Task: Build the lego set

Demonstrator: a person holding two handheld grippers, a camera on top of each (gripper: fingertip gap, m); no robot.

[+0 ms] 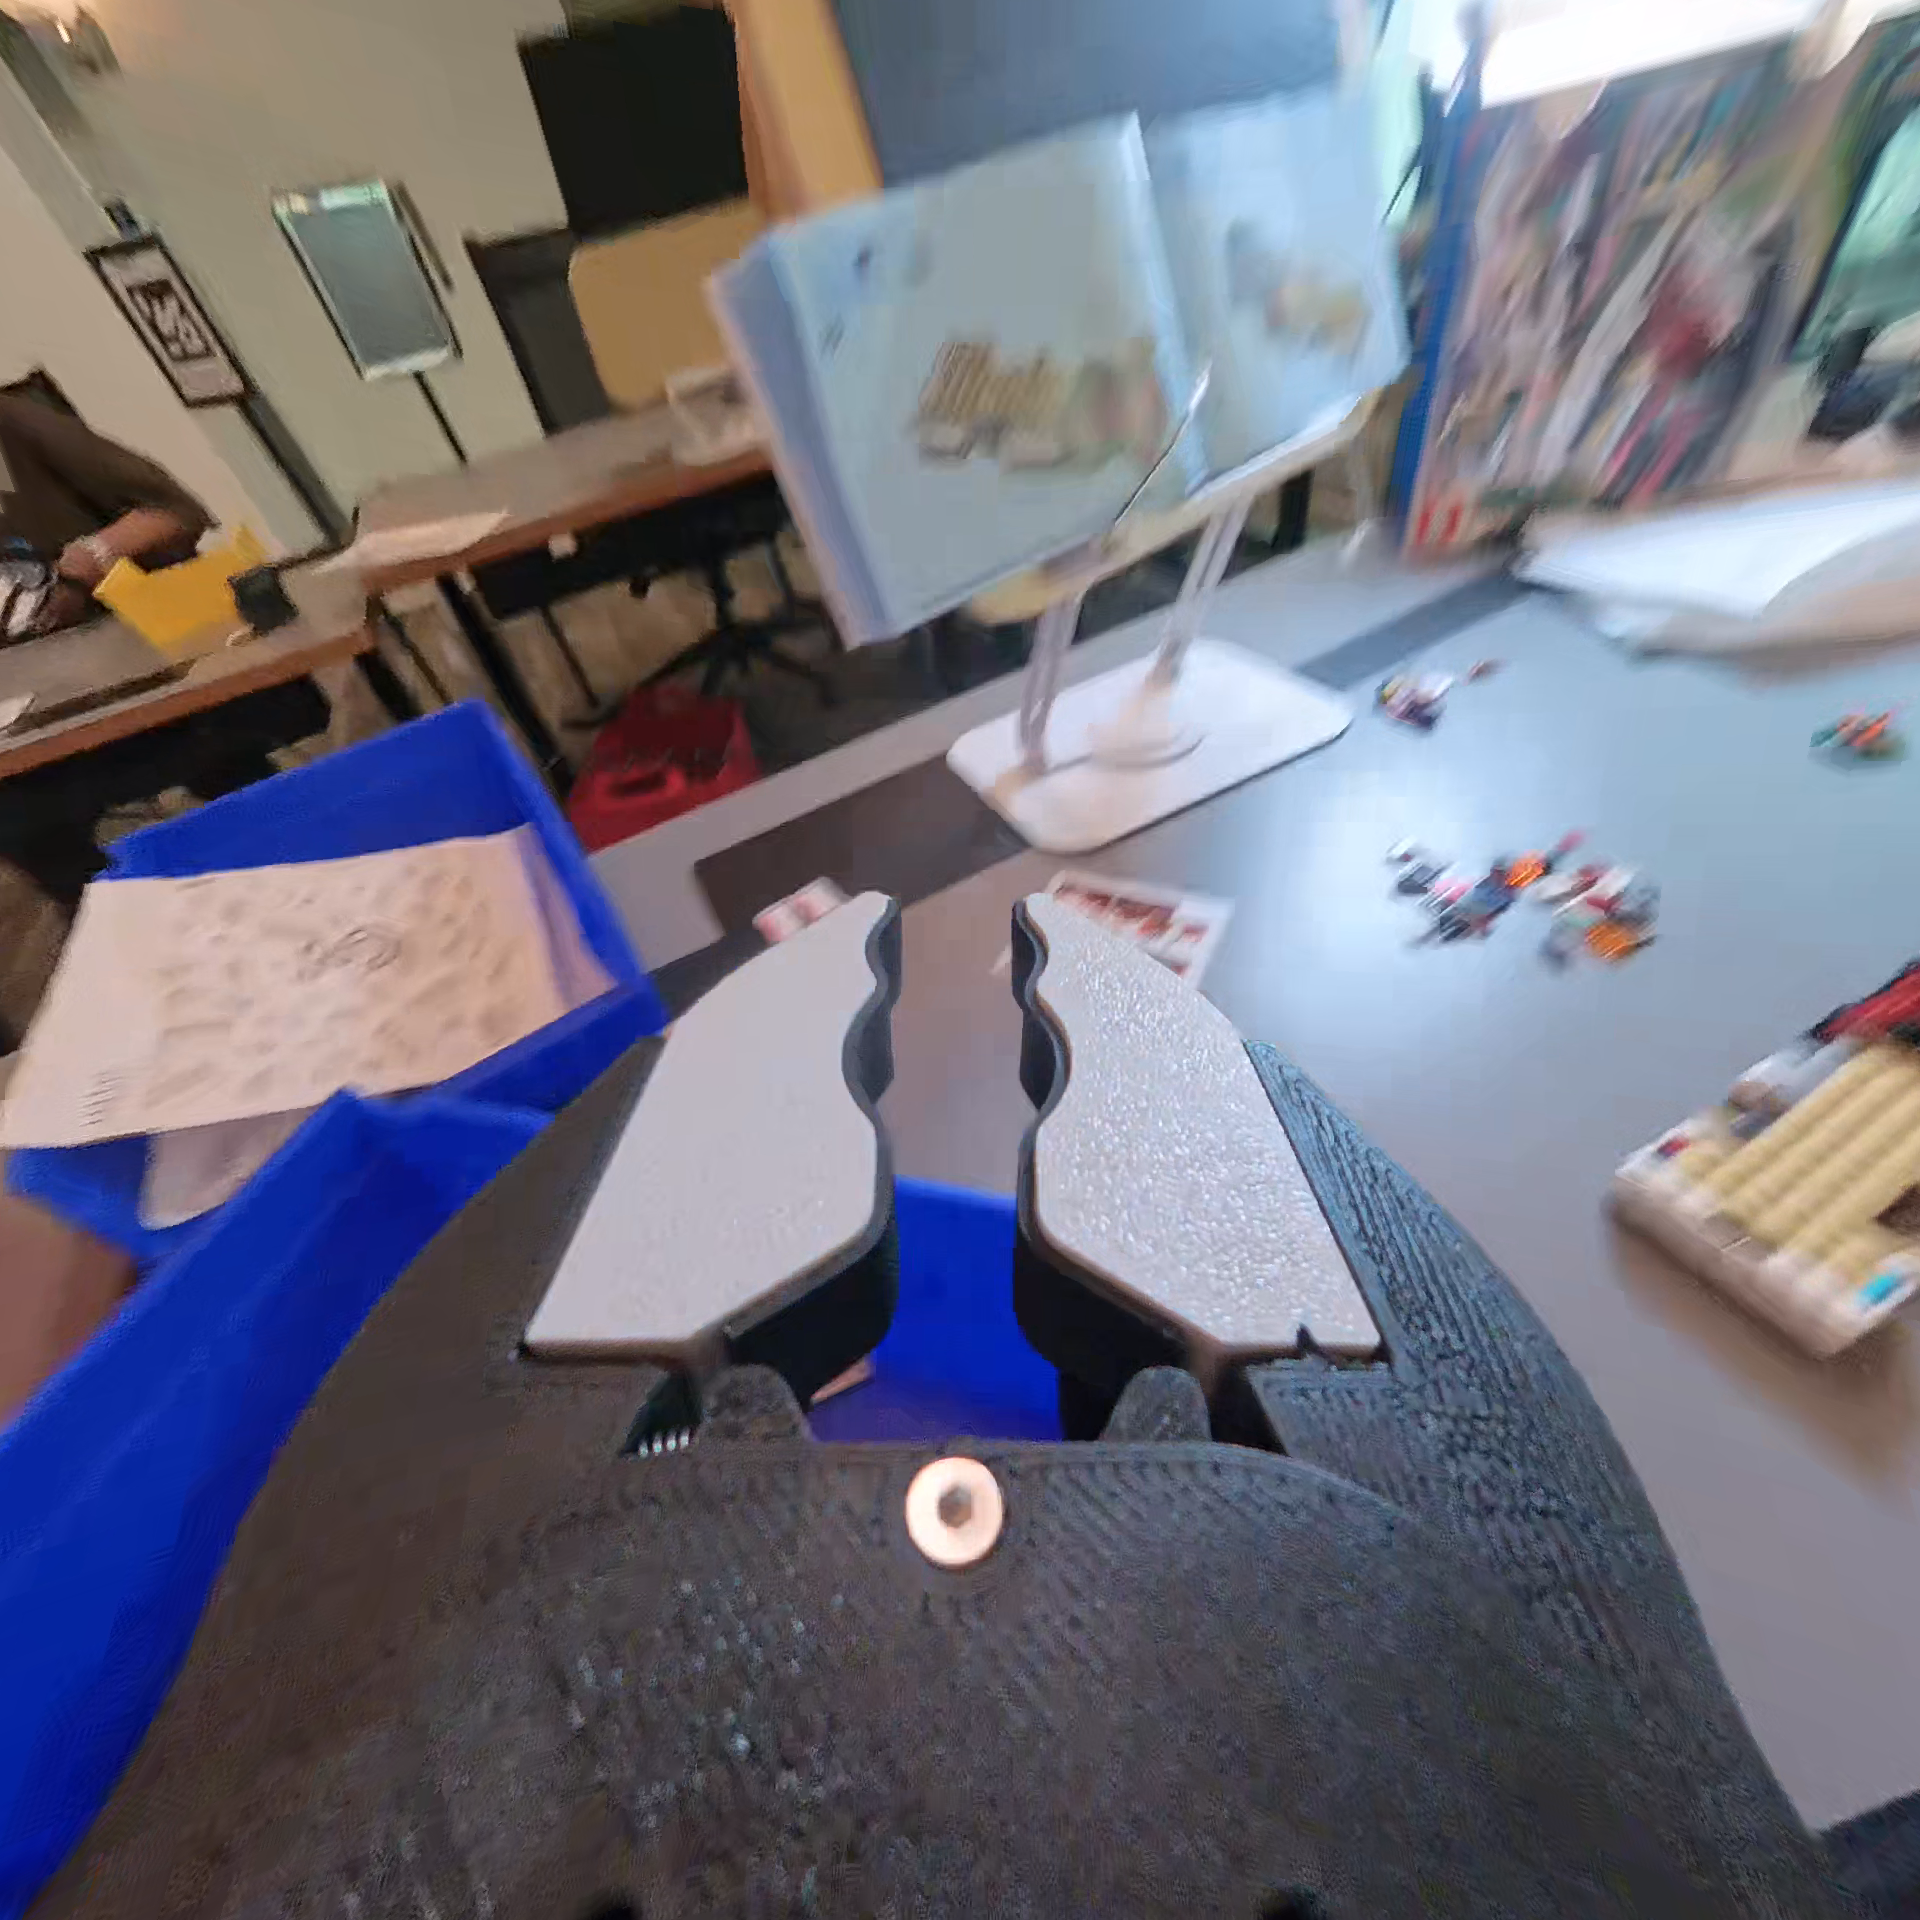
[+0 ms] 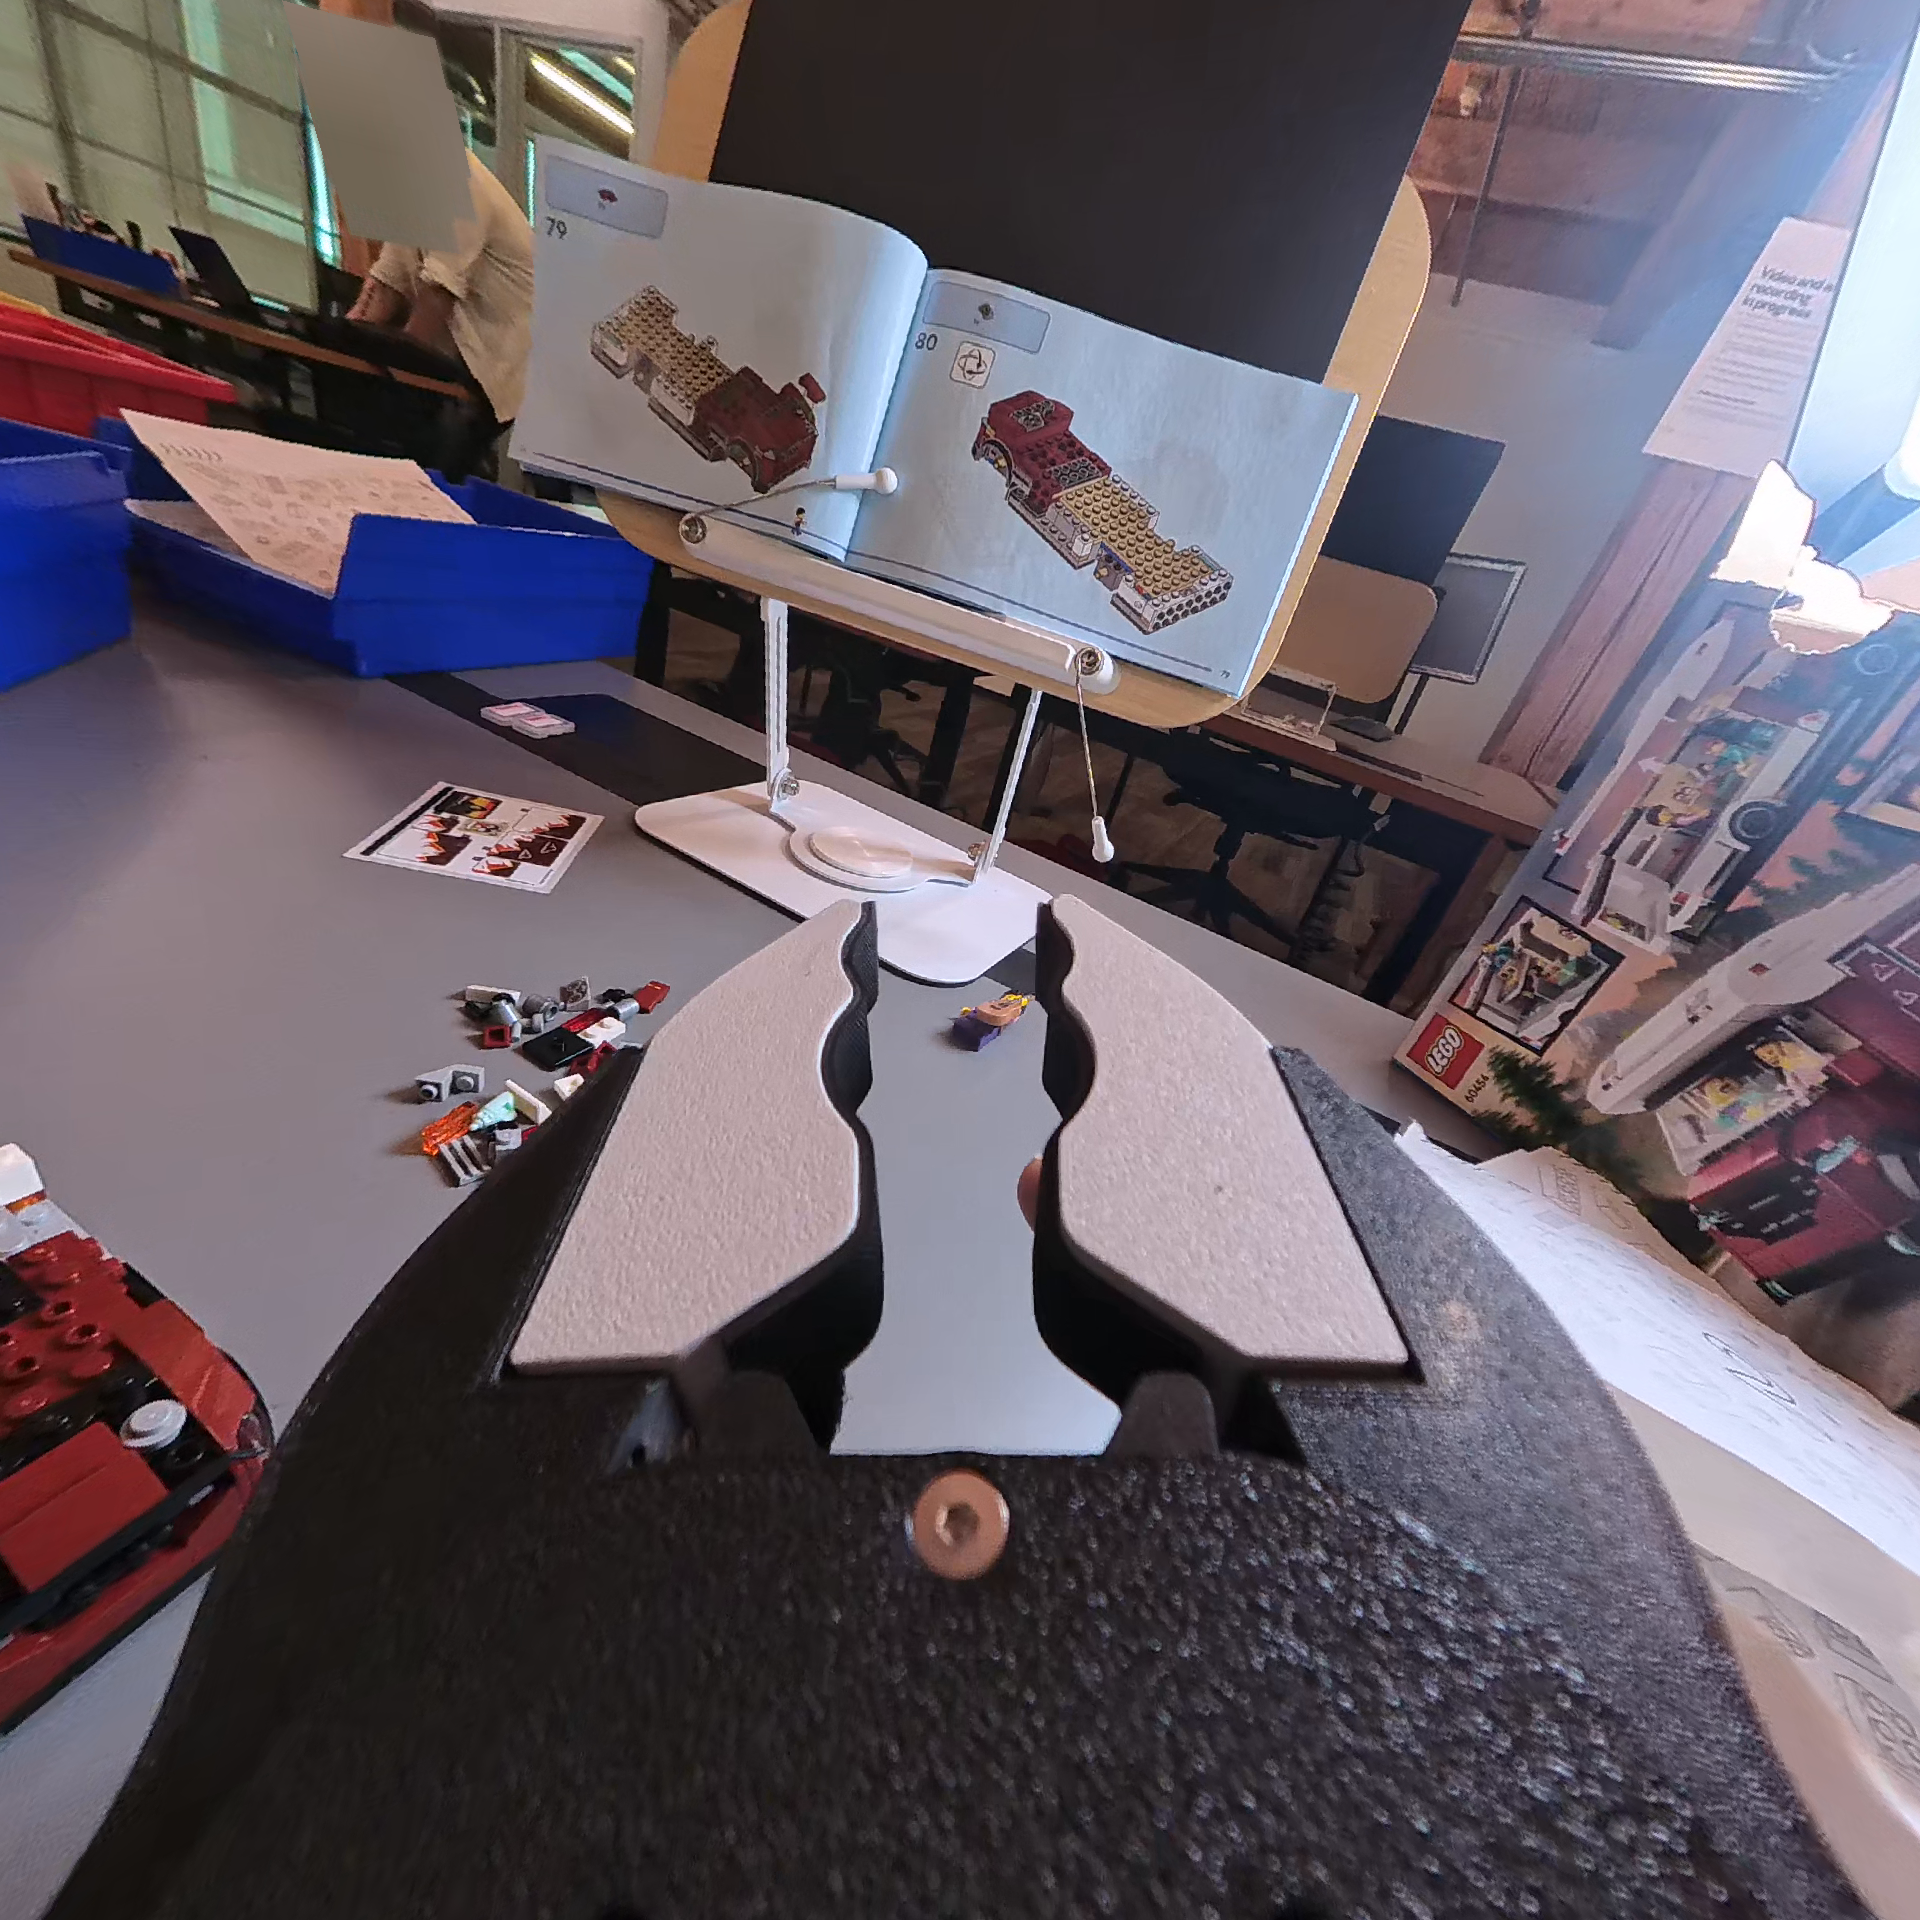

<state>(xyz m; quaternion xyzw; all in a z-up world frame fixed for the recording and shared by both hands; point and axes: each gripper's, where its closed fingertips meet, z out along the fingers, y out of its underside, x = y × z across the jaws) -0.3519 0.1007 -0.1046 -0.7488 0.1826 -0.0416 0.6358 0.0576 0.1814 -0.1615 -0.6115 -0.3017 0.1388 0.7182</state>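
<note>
Left to right across the grey surface (image 2: pixel 208 935). At far left, stacked blue bins (image 1: pixel 343 810), the upper one carrying a printed sheet (image 1: pixel 291 987); the left claw (image 1: pixel 956 925) hangs above the corner of the nearest bin, jaws parted with only bare surface showing between them, nothing gripped, and the view around it is smeared. Just beyond its fingertips lie a small pink-and-white piece (image 1: pixel 795 909) and a sticker sheet (image 1: pixel 1132 925). Further right, a partly built dark-red and cream brick model (image 1: pixel 1787 1184) at the near edge, then a loose scatter of small bricks (image 2: pixel 540 1060), then the white base of a book stand (image 2: pixel 862 862) holding an open instruction booklet (image 2: pixel 914 416). The right claw (image 2: pixel 956 925) points at that base, jaws open and empty. The governing relation: a small purple-and-tan figure piece (image 2: pixel 992 1018) lies on the surface in line with the gap, nearer the right-hand fingertip, touching neither pad, its long axis running obliquely across the opening. The right claw is much the nearer of the two to it; the brick scatter lies just to its left. At far right stand a printed set box (image 2: pixel 1662 987) and loose white paper sheets (image 2: pixel 1662 1309).
</note>
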